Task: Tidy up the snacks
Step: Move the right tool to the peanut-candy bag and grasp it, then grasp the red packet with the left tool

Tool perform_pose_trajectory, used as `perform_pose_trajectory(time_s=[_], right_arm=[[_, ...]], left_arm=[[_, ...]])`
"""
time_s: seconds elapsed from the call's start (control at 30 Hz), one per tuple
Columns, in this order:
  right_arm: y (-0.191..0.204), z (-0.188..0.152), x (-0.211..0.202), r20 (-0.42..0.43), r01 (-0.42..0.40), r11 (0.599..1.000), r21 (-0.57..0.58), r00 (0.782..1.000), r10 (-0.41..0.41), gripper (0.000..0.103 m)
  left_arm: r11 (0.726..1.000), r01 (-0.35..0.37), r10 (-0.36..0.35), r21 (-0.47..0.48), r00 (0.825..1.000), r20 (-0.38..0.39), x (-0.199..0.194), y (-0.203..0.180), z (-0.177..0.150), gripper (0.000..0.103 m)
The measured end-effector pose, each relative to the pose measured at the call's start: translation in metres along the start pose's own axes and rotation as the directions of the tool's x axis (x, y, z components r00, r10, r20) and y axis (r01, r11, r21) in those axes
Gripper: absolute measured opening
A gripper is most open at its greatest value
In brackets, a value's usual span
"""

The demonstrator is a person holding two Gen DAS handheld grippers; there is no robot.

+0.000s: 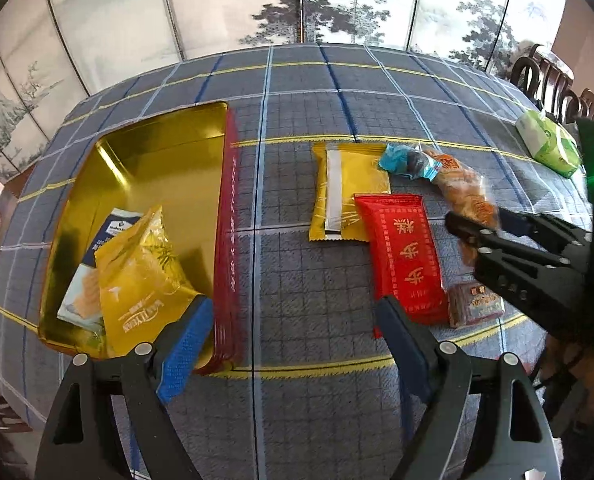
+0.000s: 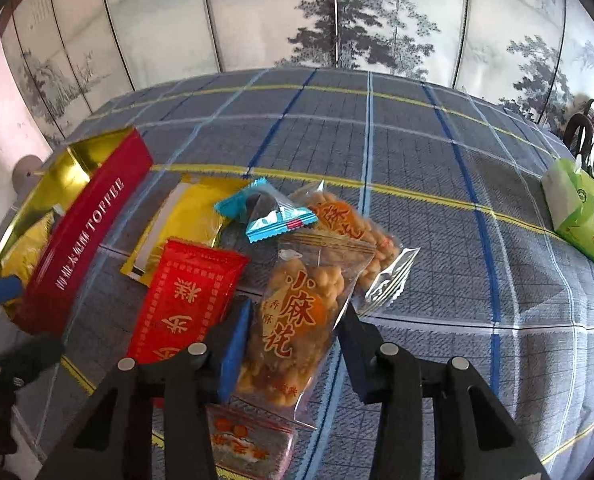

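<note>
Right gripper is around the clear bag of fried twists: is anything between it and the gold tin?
Yes. The red Chinese-lettered packet and yellow foil packet lie between the clear twist bag and the gold tin, whose red wall must be cleared.

One red tin (image 1: 227, 240), eight snack packets (image 2: 297, 320), one tissue pack (image 2: 581, 216), two grippers (image 1: 293, 344).

Gold-lined red tin (image 1: 227, 240), red packet (image 1: 405, 256), blue-grey plaid tablecloth (image 1: 305, 92).

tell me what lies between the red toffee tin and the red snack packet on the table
Between the red-walled, gold-lined toffee tin and the red foil snack packet lies only bare blue plaid tablecloth, seen best from the left wrist view.
</note>
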State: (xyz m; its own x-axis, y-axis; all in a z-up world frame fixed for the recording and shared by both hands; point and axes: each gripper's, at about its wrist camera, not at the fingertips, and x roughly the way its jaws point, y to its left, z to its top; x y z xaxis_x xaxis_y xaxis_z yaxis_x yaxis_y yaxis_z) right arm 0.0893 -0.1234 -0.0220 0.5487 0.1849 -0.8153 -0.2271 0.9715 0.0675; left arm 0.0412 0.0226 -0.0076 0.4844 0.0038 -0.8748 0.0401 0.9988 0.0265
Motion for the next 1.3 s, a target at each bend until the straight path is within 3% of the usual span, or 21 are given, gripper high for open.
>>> perform_pose_trajectory(time_s=[0.13,0.37,0.77,1.3], right_arm=[[-0.012,0.002,-0.013,0.032,-0.02,0.999,0.026,0.999,0.019,0.043],[-0.042,-0.004,-0.029,0.082,0.058,0.997,0.046,0.995,-0.061,0.043],[-0.117,-0.031,-0.014,0.051,0.173,0.966,0.19,0.981,-0.186,0.043],[-0.128,-0.031,-0.008,0.072,0.127,0.965,0.229,0.986,-0.147,0.043]], left_arm=[[1.0,0.008,-0.008,0.004,1.0,0.001,0.002,-0.007,0.006,0.081],[0.999,0.023,-0.024,0.023,0.999,0.03,-0.005,-0.024,0.011,0.081],[0.996,0.084,-0.084,0.01,0.996,-0.02,0.022,-0.056,0.023,0.079],[0.997,0.068,-0.07,-0.022,0.991,-0.111,0.065,-0.072,0.029,0.066]])
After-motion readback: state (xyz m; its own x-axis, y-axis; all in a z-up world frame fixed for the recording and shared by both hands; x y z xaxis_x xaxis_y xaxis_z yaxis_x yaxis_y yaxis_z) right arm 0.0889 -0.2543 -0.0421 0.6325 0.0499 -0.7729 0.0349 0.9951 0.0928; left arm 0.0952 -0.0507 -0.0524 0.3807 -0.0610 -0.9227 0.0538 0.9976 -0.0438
